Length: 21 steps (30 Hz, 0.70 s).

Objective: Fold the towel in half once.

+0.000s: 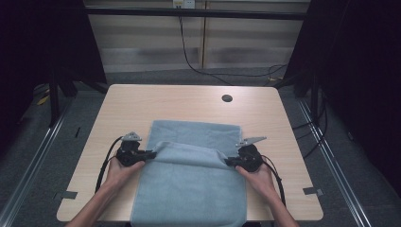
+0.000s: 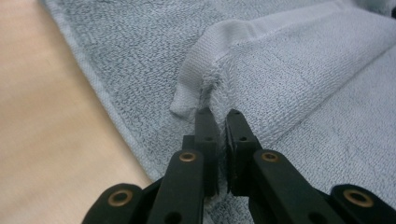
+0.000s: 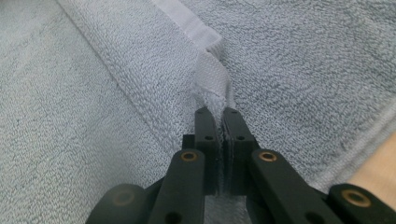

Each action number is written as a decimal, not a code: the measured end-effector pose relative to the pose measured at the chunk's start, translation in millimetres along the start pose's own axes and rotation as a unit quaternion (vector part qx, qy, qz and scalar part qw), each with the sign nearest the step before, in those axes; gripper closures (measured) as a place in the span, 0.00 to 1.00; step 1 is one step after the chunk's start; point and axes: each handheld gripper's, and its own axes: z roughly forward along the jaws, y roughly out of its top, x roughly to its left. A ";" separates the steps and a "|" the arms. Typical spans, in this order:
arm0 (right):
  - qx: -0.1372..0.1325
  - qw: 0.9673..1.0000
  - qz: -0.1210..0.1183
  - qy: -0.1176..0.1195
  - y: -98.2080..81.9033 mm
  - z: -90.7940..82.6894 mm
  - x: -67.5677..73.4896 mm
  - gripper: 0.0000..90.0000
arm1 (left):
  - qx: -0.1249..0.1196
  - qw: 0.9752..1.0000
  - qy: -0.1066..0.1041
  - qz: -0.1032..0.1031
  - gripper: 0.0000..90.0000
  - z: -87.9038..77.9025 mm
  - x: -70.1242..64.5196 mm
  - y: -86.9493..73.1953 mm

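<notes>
Pale wooden table [image 1: 189,101] carries a blue-grey towel [image 1: 194,189] spread down its middle and hanging over my near edge. My left claw [image 1: 150,154] is clamped on the folded-over hem's left corner and my right claw [image 1: 229,162] on its right corner, so I judge both should travel evenly, keeping the hem taut and square. No containers stand on the table.
</notes>
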 end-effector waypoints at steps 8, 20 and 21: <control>-0.007 1.000 0.021 -0.020 29.6 21.2 -25.4 0.97 | -0.006 0.999 0.023 -0.024 0.95 17.3 24.3 24.3; -0.022 0.998 0.054 -0.038 58.9 43.7 -51.5 0.97 | -0.015 0.998 0.051 -0.034 0.95 27.0 41.9 37.8; -0.020 0.997 0.051 -0.045 60.3 44.6 -50.8 0.97 | -0.019 0.998 0.054 -0.039 0.95 28.3 42.9 38.9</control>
